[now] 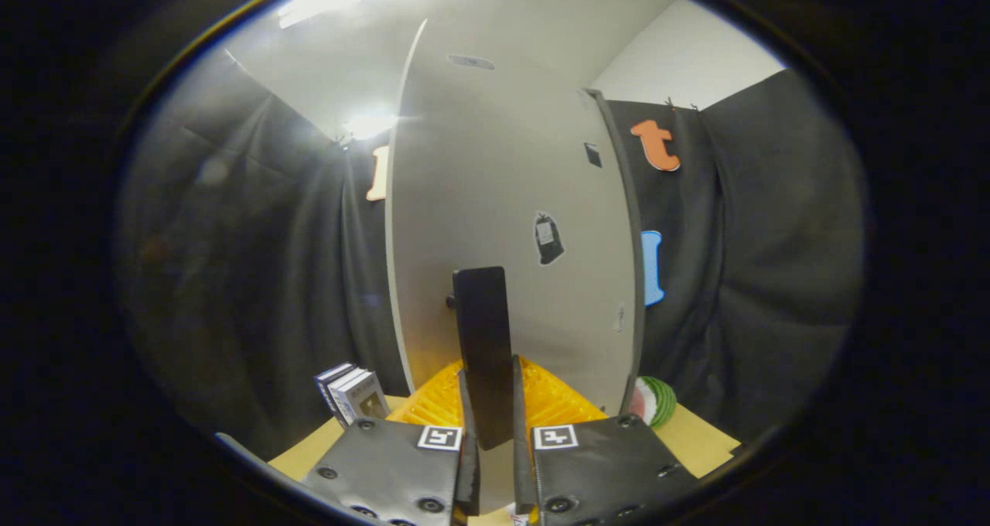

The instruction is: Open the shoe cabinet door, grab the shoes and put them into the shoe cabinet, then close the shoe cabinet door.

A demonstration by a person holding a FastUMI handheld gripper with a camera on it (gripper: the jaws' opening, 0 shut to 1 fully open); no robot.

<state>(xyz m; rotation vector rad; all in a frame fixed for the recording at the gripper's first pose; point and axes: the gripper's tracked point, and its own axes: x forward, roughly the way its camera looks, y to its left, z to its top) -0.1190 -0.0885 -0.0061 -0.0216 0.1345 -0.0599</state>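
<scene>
The shoe cabinet door (503, 162) is a tall pale panel straight ahead, seen close up, with a few small dark stickers on it. A black upright bar handle (481, 333) stands off the door on a short peg. My gripper (490, 371) is shut on the lower end of this handle, one finger on each side of it. The door's right edge (623, 224) shows as a thin grey strip.
A yellow-orange ribbed object (557, 402) lies on the tan tabletop (696, 441) just beyond the fingers, below the door. Small boxed books (352, 393) stand to the left, and a watermelon-slice toy (656, 401) lies to the right. Black cloth walls surround the booth.
</scene>
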